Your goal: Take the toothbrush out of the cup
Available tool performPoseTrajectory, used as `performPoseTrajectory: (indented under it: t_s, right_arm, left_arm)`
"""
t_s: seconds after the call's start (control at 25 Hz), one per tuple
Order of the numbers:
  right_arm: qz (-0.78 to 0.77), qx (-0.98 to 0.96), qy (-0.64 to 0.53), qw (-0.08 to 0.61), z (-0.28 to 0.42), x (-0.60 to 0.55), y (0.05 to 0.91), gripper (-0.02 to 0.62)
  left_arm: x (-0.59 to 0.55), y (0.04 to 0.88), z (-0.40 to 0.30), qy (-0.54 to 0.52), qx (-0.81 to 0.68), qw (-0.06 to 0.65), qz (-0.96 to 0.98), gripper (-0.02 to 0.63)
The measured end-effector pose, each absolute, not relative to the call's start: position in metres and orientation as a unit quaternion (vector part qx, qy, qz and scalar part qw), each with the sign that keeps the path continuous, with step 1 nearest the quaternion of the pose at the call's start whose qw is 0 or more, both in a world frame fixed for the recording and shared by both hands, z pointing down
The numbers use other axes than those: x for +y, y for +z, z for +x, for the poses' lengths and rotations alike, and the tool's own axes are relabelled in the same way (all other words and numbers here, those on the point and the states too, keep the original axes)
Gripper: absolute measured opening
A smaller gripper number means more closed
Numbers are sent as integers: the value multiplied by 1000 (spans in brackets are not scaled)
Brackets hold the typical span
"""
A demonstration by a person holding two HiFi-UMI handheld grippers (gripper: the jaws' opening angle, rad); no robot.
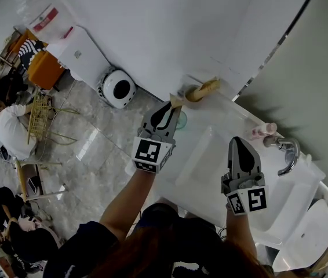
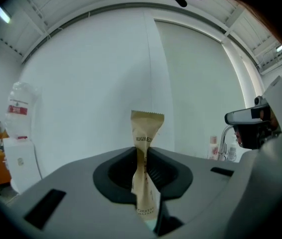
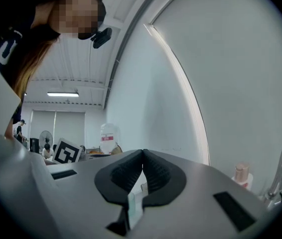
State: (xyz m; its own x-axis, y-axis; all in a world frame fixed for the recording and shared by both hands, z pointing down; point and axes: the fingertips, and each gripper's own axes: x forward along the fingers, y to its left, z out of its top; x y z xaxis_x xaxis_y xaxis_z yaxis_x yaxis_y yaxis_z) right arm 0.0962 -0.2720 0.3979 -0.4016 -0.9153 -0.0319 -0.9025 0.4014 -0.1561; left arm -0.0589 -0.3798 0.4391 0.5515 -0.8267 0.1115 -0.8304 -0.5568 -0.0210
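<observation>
Setting: white counter (image 1: pixel 225 119) with a sunken basin, set against a plain white wall; a chrome faucet (image 1: pixel 288 152) and a small pink bottle (image 1: pixel 264 130) stand at its far right.
Toothbrush: a slim toothbrush in a tan paper wrapper (image 2: pixel 145 133) with a serrated top edge, standing upright. In the head view only the wrapper's tip (image 1: pixel 176 101) shows.
Left gripper: the left gripper (image 2: pixel 142 157) is pinching the wrapped toothbrush around its middle, with the wrapper creased where the ridged pads meet it. In the head view it (image 1: pixel 170 110) is over the counter's far left corner.
Cup: a rounded teal cup (image 1: pixel 182 121) shows just beside and partly behind the left gripper, so its rim is mostly hidden.
Right gripper: the right gripper (image 3: pixel 142 158) has its jaws pressed together with nothing gripped between the pads. It (image 1: pixel 239 146) hangs over the basin, well apart from the cup.
Done: the toothbrush is gripped firmly, so the grasp looks complete.
Unclear: the brush's lower end is hidden, so I cannot tell whether it has cleared the cup's rim.
Left: probably to bring the toothbrush fully clear of the cup and away from it.
Also there: a tan rounded object (image 1: pixel 202 90) near the wall, whose identity I cannot tell.
</observation>
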Motion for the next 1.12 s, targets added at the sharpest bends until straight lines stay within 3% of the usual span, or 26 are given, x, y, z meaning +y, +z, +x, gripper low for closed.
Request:
performPoseTrajectory:
  t_s: [0.8, 1.12]
  right_arm:
    - [-539, 837, -22, 86, 109, -234, 360, 15]
    - [-485, 871, -16, 84, 170, -190, 343, 15]
  left_arm:
    - [-307, 361, -95, 13, -509, -32, 860, 60]
    - [-238, 334, -82, 3, -590, -54, 806, 60]
